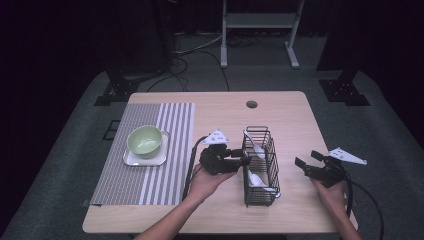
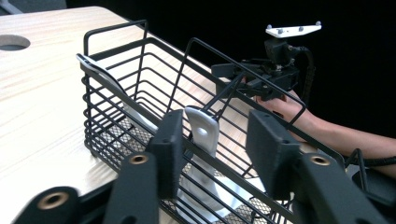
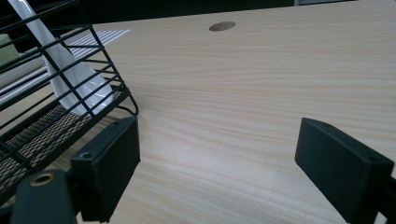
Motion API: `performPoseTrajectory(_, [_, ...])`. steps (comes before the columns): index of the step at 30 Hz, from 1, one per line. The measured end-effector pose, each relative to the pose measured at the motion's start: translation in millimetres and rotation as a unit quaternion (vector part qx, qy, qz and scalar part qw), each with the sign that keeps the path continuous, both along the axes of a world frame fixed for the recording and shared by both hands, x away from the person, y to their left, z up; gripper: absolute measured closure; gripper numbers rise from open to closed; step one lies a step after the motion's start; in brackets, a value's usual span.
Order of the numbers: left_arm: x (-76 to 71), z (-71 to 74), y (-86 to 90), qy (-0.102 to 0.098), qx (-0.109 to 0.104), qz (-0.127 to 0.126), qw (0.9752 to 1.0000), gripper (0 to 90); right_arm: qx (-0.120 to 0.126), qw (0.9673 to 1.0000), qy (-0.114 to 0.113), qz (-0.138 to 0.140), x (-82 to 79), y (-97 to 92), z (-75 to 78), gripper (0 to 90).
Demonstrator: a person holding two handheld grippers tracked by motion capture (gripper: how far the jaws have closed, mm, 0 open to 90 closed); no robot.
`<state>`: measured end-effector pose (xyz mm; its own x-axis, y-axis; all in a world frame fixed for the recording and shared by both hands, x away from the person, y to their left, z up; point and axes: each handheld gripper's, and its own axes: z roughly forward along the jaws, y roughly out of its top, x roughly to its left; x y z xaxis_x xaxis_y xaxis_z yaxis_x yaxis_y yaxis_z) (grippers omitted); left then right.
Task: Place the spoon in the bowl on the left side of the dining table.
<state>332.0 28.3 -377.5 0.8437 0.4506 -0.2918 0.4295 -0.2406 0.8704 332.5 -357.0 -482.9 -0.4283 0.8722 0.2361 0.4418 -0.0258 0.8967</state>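
Wire basket (image 1: 261, 167) with two white spoons (image 1: 255, 178)

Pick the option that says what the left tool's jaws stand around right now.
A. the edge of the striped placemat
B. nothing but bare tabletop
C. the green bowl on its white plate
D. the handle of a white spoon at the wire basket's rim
D: in the left gripper view the left tool has its jaws on either side of the white spoon's handle, which sticks up at the black wire basket's rim.
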Motion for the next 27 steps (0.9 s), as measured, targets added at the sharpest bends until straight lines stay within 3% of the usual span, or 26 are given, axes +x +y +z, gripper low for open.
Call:
performPoseTrajectory(14, [-1.8,-0.9,-0.5,-0.009,-0.007,-0.011,0.9999,84.1,0.002,1.0000,-0.001,0.001,-0.2,-0.3,-0.1,12.9])
performPoseTrajectory(27, [-0.8,-1.7,-1.5,-0.002,-0.020,-0.023,0.9995,85.9,0.003,1.0000,-0.002,0.001,-0.3,-0.5,-0.1,12.9])
